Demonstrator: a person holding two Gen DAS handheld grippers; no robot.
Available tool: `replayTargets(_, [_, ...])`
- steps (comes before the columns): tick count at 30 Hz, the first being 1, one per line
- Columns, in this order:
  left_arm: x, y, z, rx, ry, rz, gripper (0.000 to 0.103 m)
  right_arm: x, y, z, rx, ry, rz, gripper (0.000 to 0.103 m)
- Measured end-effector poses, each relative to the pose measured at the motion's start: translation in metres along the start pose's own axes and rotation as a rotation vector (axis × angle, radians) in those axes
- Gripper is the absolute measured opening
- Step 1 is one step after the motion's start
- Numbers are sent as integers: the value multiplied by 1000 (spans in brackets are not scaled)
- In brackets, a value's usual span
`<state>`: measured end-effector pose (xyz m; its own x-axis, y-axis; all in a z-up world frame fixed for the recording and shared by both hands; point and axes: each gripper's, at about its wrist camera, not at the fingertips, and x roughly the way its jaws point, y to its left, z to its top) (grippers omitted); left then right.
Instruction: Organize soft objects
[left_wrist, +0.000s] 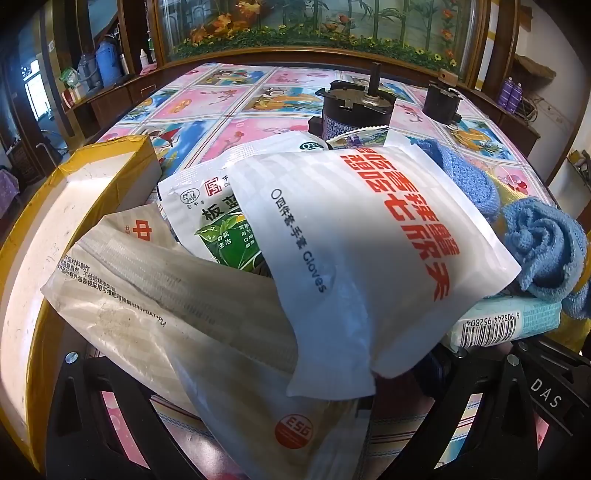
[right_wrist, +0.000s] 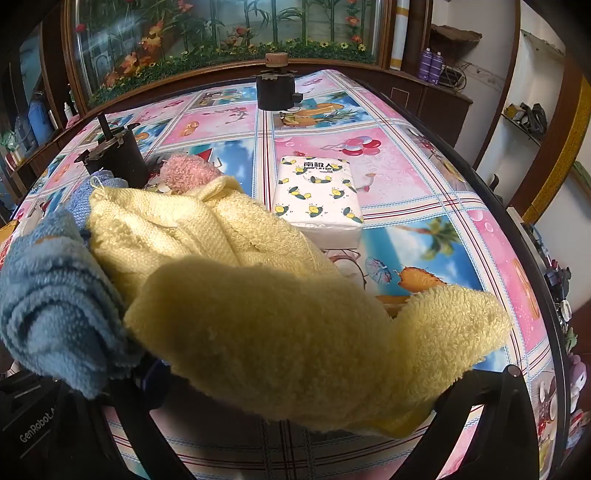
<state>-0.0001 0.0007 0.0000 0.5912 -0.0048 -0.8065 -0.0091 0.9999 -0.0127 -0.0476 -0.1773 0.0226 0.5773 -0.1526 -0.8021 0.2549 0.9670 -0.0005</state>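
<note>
On the patterned tablecloth (right_wrist: 406, 177) lies a heap of soft things. Seen from the right wrist, a yellow towel (right_wrist: 280, 332) sprawls across the near part of the table, one fuzzy corner reaching right toward the table's dark edge (right_wrist: 532, 236); a rolled blue cloth (right_wrist: 55, 310) presses against its left side, and a pink fluffy piece (right_wrist: 184, 171) peeks out behind. Beyond the towel a tissue pack (right_wrist: 319, 199) sits by itself with bare cloth around its far and right sides. Two dark cylinders (right_wrist: 275, 92) stand farther back, one just behind the heap, one well apart.

From the left wrist, a white glove packet (left_wrist: 369, 258) tops a pile of plastic packets (left_wrist: 177, 314), with a green-printed sachet (left_wrist: 221, 236) beneath it. An open cardboard box (left_wrist: 74, 206) sits just left of the pile.

The left gripper (left_wrist: 295, 424) and right gripper (right_wrist: 314, 443) both have fingers spread wide, holding nothing; the packets and towel overhang them.
</note>
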Motion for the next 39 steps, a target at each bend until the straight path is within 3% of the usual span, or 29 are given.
replayTargets(26, [-1, 0, -1, -4, 3, 11, 103, 0, 0, 0, -2, -3, -2, 103])
replayTargets(31, [-7, -1, -10, 39, 37, -16, 103, 0, 0, 0, -2, -3, -2, 103])
replayTargets(39, [-11, -7, -16, 27, 13, -4, 103, 0, 1, -1, 4, -3, -8, 103])
